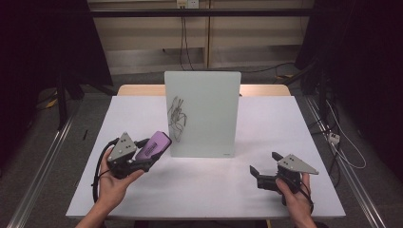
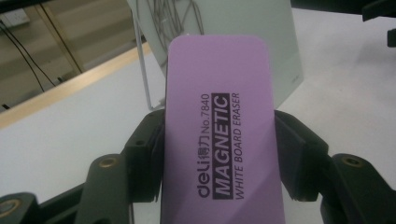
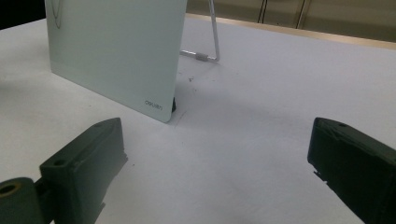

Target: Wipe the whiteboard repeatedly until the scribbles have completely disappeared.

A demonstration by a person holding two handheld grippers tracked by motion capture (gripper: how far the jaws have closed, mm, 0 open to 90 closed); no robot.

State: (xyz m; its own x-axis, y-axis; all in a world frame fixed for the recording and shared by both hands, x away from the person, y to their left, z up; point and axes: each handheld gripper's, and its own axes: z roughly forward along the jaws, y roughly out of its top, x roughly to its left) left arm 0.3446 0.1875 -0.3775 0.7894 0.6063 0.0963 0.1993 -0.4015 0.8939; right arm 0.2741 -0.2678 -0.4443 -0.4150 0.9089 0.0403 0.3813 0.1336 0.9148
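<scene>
Beside the whiteboard [image 1: 202,114], at its left edge, my left tongs [image 1: 142,151] clamp the purple eraser [image 1: 155,146], raised toward the scribble [image 1: 177,118] for wiping; my right tongs [image 1: 262,164] rest open.

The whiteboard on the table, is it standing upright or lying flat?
Standing upright. The whiteboard rests on its bottom edge on the table, with a wire stand propping it from behind and leaning it slightly back.

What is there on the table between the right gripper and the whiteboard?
Nothing: in the right gripper view, bare white table runs from the open right gripper to the whiteboard. The high view agrees.
</scene>
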